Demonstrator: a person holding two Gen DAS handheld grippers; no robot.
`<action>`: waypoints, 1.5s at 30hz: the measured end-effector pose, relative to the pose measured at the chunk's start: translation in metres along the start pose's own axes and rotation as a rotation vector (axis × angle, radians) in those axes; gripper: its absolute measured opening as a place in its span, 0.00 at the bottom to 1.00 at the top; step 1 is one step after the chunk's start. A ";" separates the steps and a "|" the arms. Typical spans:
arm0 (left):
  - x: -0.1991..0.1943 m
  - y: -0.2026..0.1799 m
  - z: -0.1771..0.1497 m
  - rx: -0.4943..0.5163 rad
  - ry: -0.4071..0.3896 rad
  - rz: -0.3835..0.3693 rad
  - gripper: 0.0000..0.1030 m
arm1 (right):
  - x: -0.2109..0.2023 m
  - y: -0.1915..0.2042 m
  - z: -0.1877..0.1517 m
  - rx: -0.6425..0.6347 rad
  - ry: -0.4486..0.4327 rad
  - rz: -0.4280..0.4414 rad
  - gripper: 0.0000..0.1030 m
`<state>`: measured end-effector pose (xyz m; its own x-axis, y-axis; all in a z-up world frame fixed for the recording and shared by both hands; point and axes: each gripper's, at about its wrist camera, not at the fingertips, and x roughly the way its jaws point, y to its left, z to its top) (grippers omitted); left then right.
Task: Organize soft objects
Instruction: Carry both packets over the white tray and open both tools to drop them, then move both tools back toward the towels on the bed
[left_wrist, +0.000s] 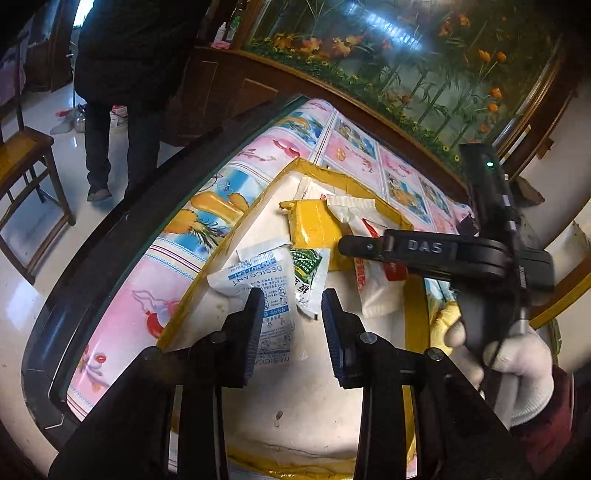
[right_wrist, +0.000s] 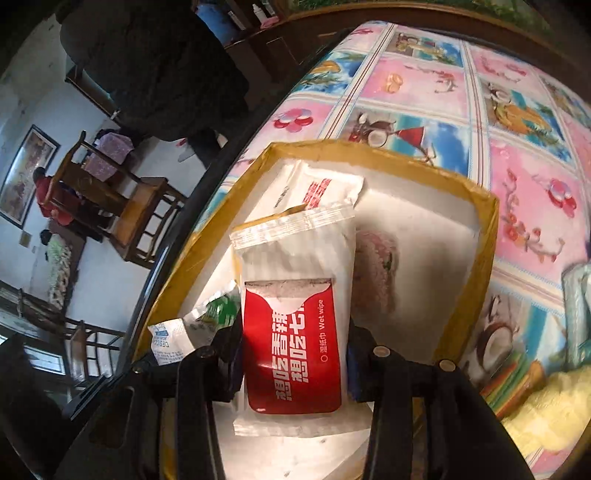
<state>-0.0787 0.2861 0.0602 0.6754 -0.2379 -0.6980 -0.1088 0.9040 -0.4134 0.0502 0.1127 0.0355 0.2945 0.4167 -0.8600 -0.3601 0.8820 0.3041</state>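
A white foam box (left_wrist: 295, 387) with a yellow taped rim (right_wrist: 484, 236) lies on the patterned tablecloth. Inside it lie a desiccant sachet (left_wrist: 258, 284), a green-and-white sachet (left_wrist: 310, 273), a yellow packet (left_wrist: 314, 229) and other white packets. My left gripper (left_wrist: 293, 325) hangs open just above the box floor, its left finger over the desiccant sachet and nothing pinched between the pads. My right gripper (right_wrist: 291, 365) is shut on a red-and-white wet wipe pack (right_wrist: 295, 295) over the box. In the left wrist view the right gripper (left_wrist: 369, 258) comes in from the right, held by a white-gloved hand (left_wrist: 517, 354).
The floral tablecloth (right_wrist: 424, 85) covers a table with a dark glass edge (left_wrist: 110, 240). A yellow cloth (right_wrist: 546, 413) lies right of the box. A person in dark clothes (left_wrist: 122, 74) stands beyond the table, near wooden chairs (left_wrist: 26, 155). A fish tank (left_wrist: 406, 55) stands behind.
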 end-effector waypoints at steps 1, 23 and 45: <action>-0.003 0.002 -0.001 -0.008 -0.007 -0.012 0.30 | 0.002 0.002 0.001 -0.015 -0.012 -0.038 0.43; -0.151 -0.207 -0.035 0.564 -0.053 -0.153 0.37 | -0.134 -0.075 -0.073 0.068 -0.273 0.088 0.47; -0.208 -0.330 -0.104 0.909 0.021 -0.346 0.57 | -0.206 -0.218 -0.176 0.330 -0.395 -0.019 0.48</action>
<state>-0.2592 0.0005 0.2813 0.5503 -0.5400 -0.6369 0.7038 0.7104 0.0058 -0.0880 -0.2037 0.0738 0.6330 0.3953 -0.6656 -0.0716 0.8860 0.4582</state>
